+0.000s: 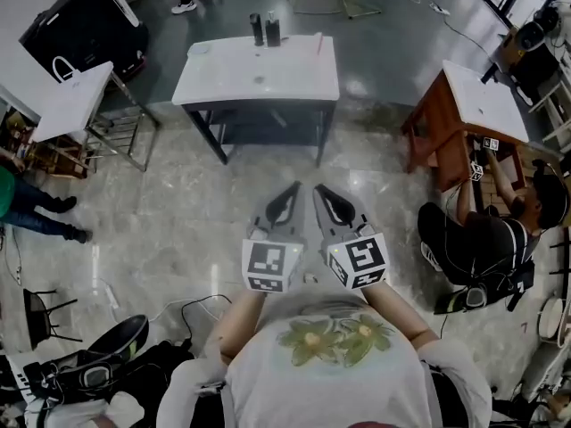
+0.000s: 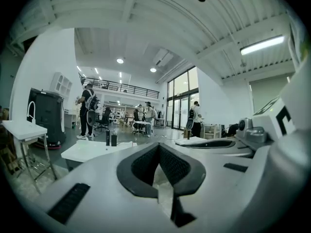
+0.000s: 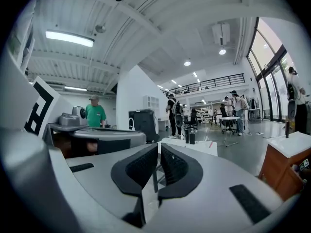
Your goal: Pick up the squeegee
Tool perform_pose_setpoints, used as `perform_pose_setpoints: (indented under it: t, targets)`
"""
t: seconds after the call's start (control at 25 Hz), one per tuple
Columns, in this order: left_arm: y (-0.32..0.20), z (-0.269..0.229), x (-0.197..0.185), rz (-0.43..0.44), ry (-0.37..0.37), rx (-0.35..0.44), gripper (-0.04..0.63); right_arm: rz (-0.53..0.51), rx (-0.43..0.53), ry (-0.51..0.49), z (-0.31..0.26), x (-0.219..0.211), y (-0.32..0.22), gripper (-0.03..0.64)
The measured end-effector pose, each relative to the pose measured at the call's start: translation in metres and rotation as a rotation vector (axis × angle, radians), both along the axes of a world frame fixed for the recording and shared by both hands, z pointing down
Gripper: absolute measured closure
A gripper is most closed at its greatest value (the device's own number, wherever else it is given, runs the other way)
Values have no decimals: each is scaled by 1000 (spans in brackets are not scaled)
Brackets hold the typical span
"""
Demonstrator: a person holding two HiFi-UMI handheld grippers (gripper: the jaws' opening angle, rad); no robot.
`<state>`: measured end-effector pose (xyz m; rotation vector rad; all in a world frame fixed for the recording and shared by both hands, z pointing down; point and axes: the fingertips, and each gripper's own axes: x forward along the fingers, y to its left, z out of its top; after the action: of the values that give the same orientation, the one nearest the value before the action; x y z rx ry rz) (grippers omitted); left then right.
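Observation:
Ahead of me stands a white table (image 1: 259, 83) carrying two dark bottles (image 1: 264, 29), a thin pinkish-red stick (image 1: 318, 43) that may be the squeegee, and a small pale item (image 1: 198, 50). I hold both grippers side by side before my chest, over the floor and well short of the table. The left gripper (image 1: 293, 190) is shut with nothing in it, its pads meeting at the tips (image 2: 158, 145). The right gripper (image 1: 319, 190) is shut and empty too (image 3: 159, 146). The right gripper view shows the table (image 3: 201, 147), bottles (image 3: 189, 136) and pink stick (image 3: 210, 143).
A wooden desk with a white top (image 1: 482, 96) stands at right, with a person (image 1: 486, 239) sitting on the floor by it. At left are a white side table (image 1: 76, 96) and a black case (image 1: 85, 25). Bags and cables (image 1: 98, 364) lie at lower left.

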<state>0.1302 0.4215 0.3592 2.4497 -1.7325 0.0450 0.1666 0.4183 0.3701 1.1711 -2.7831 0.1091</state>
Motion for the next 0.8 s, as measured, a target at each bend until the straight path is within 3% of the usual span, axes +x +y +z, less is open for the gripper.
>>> perform_pose_setpoints:
  t: [0.4, 0.8]
  targets:
    - [-46, 13, -20, -45, -25, -3, 586, -10, -56, 53, 27, 5, -36, 592]
    - [-172, 31, -67, 26, -44, -39, 586, 57, -96, 48, 47, -43, -151, 592]
